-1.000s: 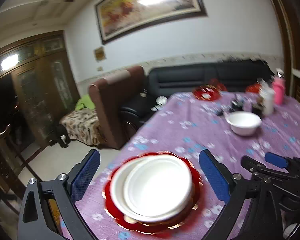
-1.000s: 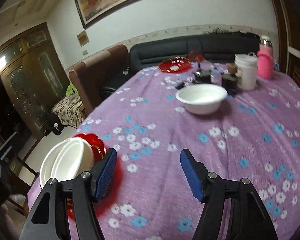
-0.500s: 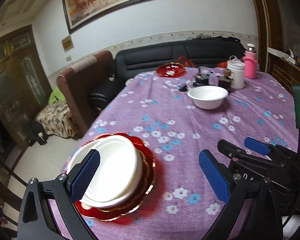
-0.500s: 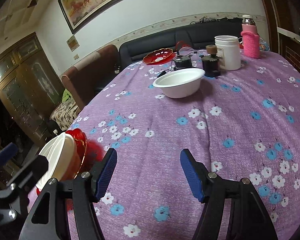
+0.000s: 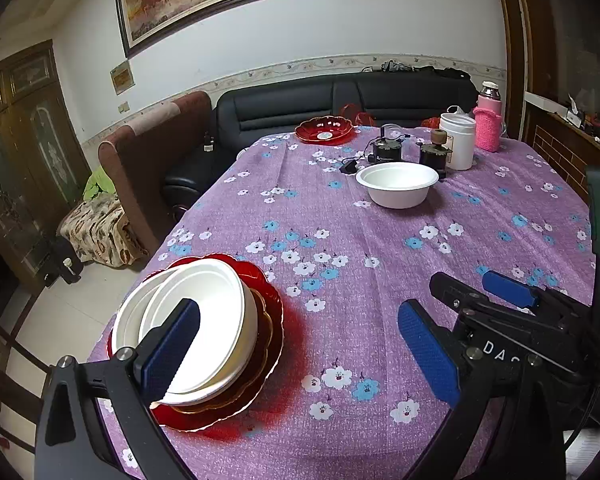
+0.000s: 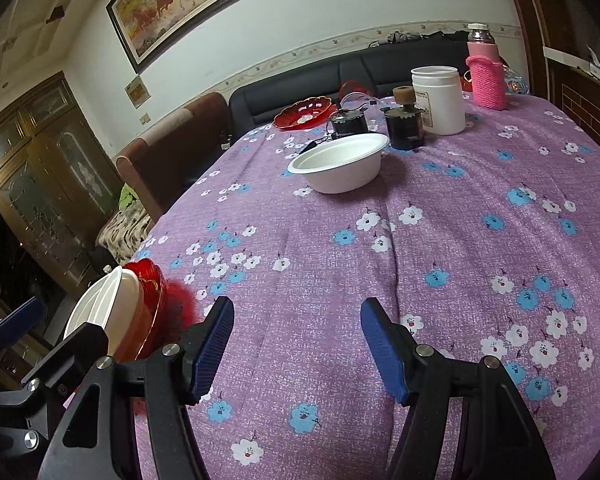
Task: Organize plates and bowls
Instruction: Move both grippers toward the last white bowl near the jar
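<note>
A white bowl (image 5: 208, 308) sits in a white plate (image 5: 126, 320) on a red plate (image 5: 268, 316) at the table's near left corner; the stack also shows in the right wrist view (image 6: 120, 312). A second white bowl (image 5: 397, 184) stands alone further back, also in the right wrist view (image 6: 340, 164). My left gripper (image 5: 300, 352) is open and empty, its left finger in front of the stack. My right gripper (image 6: 296, 348) is open and empty over the cloth, and shows in the left wrist view (image 5: 508, 300).
A purple flowered tablecloth (image 5: 340, 240) covers the table. At the back stand a red dish (image 5: 325, 129), dark small items (image 5: 386, 150), a white jar (image 5: 457, 141) and a pink-sleeved flask (image 5: 488, 122). A black sofa (image 5: 340, 100) and brown armchair (image 5: 148, 152) lie beyond.
Both grippers have drawn back and turned right. The stacked bowl and plates slid to the left of both views. The lone white bowl now looks nearer to the right gripper.
</note>
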Demonstrator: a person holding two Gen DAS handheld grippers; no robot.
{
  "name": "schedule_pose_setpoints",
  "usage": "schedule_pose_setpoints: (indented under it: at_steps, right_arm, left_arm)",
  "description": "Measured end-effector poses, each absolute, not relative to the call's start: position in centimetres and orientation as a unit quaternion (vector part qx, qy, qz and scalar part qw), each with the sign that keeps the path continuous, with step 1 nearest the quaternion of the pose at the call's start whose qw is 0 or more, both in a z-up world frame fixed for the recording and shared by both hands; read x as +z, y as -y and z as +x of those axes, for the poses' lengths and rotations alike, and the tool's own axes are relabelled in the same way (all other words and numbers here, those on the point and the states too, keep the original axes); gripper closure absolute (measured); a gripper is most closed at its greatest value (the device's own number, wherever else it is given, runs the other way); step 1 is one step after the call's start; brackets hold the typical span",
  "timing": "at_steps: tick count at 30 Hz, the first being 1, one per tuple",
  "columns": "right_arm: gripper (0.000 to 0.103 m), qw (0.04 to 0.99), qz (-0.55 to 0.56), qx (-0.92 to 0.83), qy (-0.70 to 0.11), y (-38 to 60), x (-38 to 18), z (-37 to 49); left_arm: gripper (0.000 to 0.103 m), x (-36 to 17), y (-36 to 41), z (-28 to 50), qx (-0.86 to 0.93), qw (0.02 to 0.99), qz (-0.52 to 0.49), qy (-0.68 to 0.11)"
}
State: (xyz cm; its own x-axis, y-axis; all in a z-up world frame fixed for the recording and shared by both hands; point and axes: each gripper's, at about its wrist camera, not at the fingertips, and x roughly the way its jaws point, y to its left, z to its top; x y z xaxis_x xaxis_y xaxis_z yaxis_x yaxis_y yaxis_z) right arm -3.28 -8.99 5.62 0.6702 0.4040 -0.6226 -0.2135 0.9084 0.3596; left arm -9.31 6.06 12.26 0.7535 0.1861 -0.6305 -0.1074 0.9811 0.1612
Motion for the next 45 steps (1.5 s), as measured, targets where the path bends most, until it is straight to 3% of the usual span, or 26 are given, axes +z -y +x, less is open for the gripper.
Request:
schedule_pose_setpoints:
  at_steps: [15, 20, 30, 45]
  right_arm:
    - [0.033, 0.904, 0.120, 0.164, -0.375, 8.7, 5.5, -3.3]
    - [0.033, 0.913, 0.107, 0.134, -0.369, 9.9, 6.3, -4.4]
    - [0.033, 0.927, 0.106, 0.058, -0.354, 14.5, 7.9, -6.6]
    - [0.033, 0.922, 0.128, 0.072, -0.357, 14.5, 6.9, -7.0]
  left_arm:
    - [0.004, 12.2, -6.5, -9.3, 0.067, 0.933, 0.045, -0.349]
    - [0.004, 13.6, -7.0, -9.2, 0.007, 0.948, -0.003, -0.319]
    - [0.003, 12.9, -2.6, -7.8, -0.117, 0.926, -0.017, -0.359]
    - [0.003, 12.7, -3.6, -7.6, -0.099, 0.927, -0.039, -0.360]
